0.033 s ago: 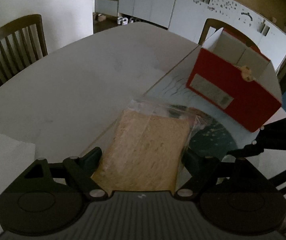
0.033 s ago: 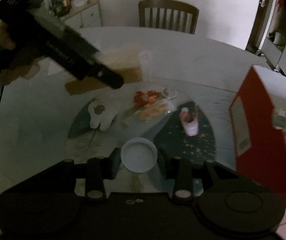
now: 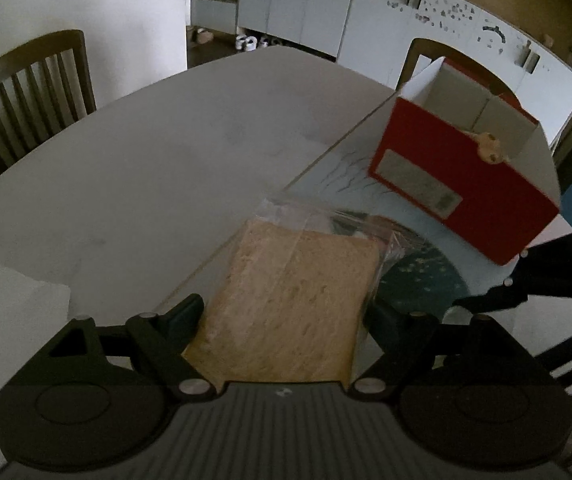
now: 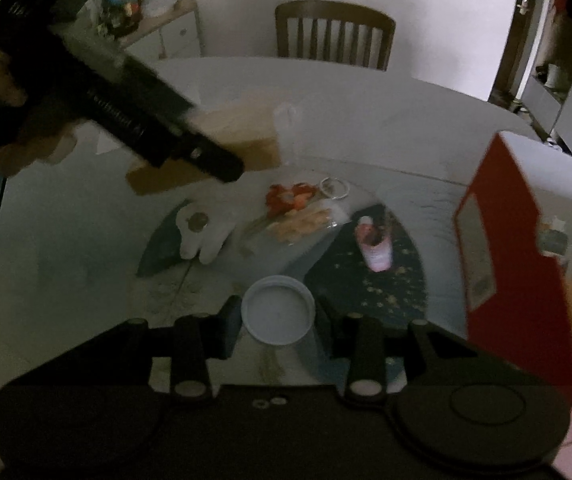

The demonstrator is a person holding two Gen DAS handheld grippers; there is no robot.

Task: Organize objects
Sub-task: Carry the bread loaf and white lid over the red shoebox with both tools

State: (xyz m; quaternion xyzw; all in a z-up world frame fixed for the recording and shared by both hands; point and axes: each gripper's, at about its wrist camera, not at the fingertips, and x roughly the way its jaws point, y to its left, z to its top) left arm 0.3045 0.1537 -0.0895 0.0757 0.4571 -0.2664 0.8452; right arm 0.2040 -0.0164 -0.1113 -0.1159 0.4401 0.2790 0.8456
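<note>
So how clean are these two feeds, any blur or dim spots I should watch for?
Left wrist view: dim but fairly sharp; the bagged bread and red box read clearly, and the fisheye bends the table edge. Right wrist view: darker and softer, with the left gripper and the box smeared; the white lid stays readable.

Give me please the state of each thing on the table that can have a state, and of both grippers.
left gripper: closed on the bagged bread, lifted off the table
right gripper: closed on the white round lid
red box: open at the top, upright on the glass mat
pink bottle: standing upright, not held
white glove: lying flat, not held
</note>
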